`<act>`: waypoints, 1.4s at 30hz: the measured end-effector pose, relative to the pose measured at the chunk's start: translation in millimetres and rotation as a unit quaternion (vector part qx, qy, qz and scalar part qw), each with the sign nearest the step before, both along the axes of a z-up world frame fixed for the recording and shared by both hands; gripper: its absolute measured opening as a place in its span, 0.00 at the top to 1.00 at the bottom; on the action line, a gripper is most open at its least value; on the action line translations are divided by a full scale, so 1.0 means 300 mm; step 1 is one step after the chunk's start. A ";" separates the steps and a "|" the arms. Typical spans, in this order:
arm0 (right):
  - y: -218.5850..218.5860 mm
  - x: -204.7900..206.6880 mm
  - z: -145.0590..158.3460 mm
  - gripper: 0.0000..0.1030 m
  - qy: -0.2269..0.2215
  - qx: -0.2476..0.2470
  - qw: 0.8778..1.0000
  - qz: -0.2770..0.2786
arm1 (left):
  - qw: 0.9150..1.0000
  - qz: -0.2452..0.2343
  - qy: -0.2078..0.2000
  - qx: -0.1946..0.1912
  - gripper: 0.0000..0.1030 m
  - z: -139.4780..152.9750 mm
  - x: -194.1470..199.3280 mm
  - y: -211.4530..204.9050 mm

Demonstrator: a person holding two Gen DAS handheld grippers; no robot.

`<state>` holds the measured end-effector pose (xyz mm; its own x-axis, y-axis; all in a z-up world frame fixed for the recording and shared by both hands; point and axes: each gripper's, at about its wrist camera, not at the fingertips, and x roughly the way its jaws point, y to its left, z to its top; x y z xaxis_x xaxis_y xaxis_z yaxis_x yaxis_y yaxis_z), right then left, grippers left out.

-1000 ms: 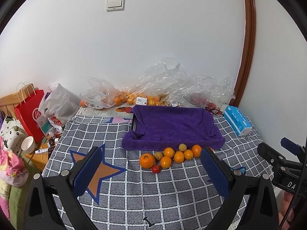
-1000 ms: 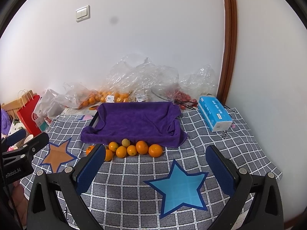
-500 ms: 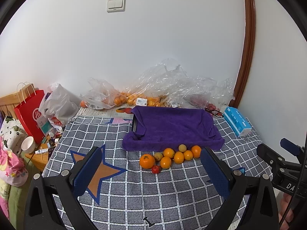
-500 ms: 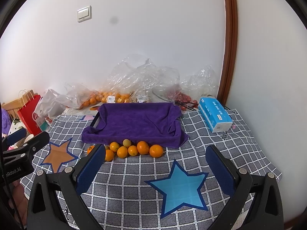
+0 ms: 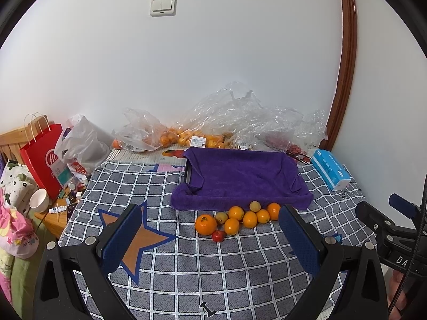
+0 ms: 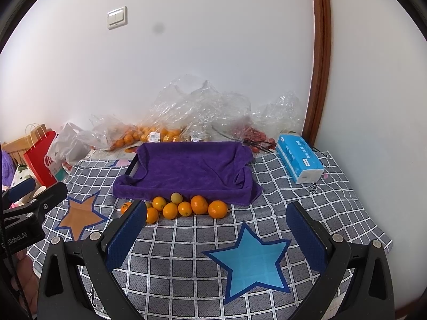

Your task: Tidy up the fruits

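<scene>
Left wrist view: left claw (image 5: 210,236) gapes empty; the row of round orange fruits (image 5: 240,217) lies dead ahead on the grey checked table (image 5: 186,266), touching the purple towel-lined tray (image 5: 240,178).

Right wrist view: right claw (image 6: 216,233), spread and empty, has the row (image 6: 184,208) ahead-left, running crosswise.

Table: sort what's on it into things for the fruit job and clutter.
For the job:
loose fruit
purple towel-lined tray
left gripper, open
right gripper, open

Just lying about:
tissue pack
plastic bags
red paper bag
white cup
</scene>
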<state>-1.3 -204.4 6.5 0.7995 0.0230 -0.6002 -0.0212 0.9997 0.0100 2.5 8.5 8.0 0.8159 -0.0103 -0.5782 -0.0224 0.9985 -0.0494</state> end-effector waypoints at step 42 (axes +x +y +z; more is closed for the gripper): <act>-0.067 0.491 -0.550 0.29 0.155 0.024 0.987 0.009 | 0.986 0.028 0.166 -0.006 0.05 -0.472 0.414 0.219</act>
<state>146.0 -224.6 -158.4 0.5759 0.0702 -0.8145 -0.0269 0.9974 0.0669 126.7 74.2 -133.6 0.5806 0.0199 -0.8140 -0.0940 0.9947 -0.0427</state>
